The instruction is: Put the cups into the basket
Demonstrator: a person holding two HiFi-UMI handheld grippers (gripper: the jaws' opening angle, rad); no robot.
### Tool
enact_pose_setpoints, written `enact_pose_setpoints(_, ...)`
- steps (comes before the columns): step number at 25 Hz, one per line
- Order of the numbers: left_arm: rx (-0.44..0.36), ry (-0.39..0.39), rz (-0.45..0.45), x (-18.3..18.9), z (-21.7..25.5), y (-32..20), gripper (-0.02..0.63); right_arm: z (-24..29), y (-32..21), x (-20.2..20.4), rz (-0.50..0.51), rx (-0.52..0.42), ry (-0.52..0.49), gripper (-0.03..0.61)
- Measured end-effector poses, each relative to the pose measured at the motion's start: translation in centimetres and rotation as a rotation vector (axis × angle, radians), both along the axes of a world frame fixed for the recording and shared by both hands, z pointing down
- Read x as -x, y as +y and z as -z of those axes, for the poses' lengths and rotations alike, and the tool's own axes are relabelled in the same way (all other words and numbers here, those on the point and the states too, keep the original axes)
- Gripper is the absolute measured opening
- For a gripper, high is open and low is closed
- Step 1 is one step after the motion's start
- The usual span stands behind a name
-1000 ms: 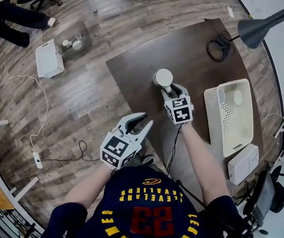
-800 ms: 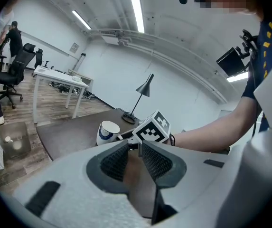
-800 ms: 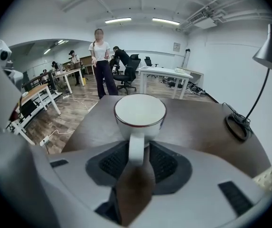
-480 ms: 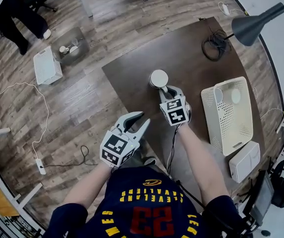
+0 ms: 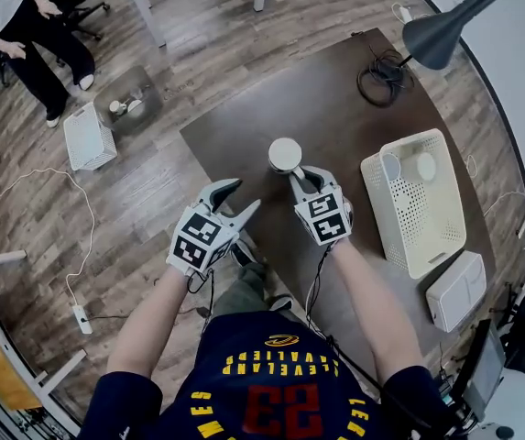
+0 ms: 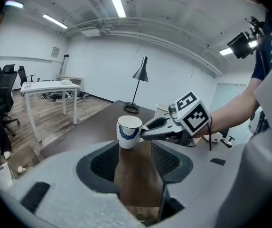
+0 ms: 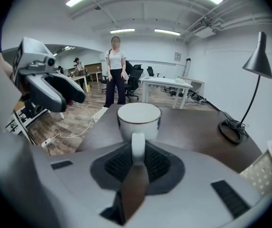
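Observation:
A white cup with blue marks (image 5: 285,154) stands near the middle of the dark brown table (image 5: 335,108). My right gripper (image 5: 297,174) is shut on its handle (image 7: 137,148), and the cup (image 7: 138,119) stands upright just beyond the pads. My left gripper (image 5: 239,198) hovers at the table's left edge. Its jaws are opening with nothing between them, and the cup (image 6: 128,131) shows farther off along them. The white perforated basket (image 5: 372,191) lies at the right of the table, with two white cups (image 5: 425,166) inside.
A black desk lamp (image 5: 441,30) and a coiled cable (image 5: 377,67) stand at the table's far end. A white box (image 5: 450,291) lies by the basket. On the floor at left are a white bin (image 5: 86,136) and a grey container (image 5: 129,99). A person (image 5: 24,26) stands far left.
My left gripper has come up and forward to the table's edge and its jaws have spread wider. The right gripper stays at the cup's handle.

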State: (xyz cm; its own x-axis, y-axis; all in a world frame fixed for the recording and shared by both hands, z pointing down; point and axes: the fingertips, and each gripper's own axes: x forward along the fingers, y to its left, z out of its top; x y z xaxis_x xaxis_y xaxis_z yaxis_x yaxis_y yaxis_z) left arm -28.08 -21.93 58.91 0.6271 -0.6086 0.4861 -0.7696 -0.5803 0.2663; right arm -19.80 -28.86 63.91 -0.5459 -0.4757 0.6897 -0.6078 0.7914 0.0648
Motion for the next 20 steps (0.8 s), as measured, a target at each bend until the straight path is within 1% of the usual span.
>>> enact_pose_setpoints(4, -0.043, -0.023, -0.074, -1.4, 1.4, -0.1, 0.206, 2.9, 1.9, -1.2, 0.030, -0.036, -0.042, 0.061)
enact_pose_setpoints(7, -0.089, -0.060, -0.144, -3.0, 3.4, -0.1, 0.206, 5.8, 3.7, -2.4, 0.057, -0.056, -0.077, 0.061)
enact_pose_setpoints(9, -0.125, -0.065, -0.196, -4.4, 5.1, 0.1, 0.209, 8.1, 5.1, -3.3, 0.078, -0.072, -0.107, 0.061)
enact_pose_setpoints(11, -0.162, -0.062, -0.269, -6.4, 7.1, 0.9, 0.213, 10.0, 6.7, -4.5, 0.099, -0.075, -0.128, 0.061)
enact_pose_setpoints(13, -0.198, -0.057, -0.364, -8.7, 9.3, 2.4, 0.216, 11.8, 8.5, -6.0, 0.113, -0.080, -0.137, 0.061)
enact_pose_setpoints(15, -0.229, -0.048, -0.444, -11.1, 11.3, 4.3, 0.216, 13.8, 10.3, -7.6, 0.113, -0.105, -0.146, 0.061)
enact_pose_setpoints(17, -0.257, -0.033, -0.481, -13.1, 12.8, 6.0, 0.216, 15.3, 12.1, -9.5, 0.100, -0.124, -0.153, 0.061)
enact_pose_setpoints(20, -0.281, -0.020, -0.500, -15.6, 14.4, 8.5, 0.216, 16.6, 15.3, -12.5, 0.084, -0.111, -0.163, 0.061)
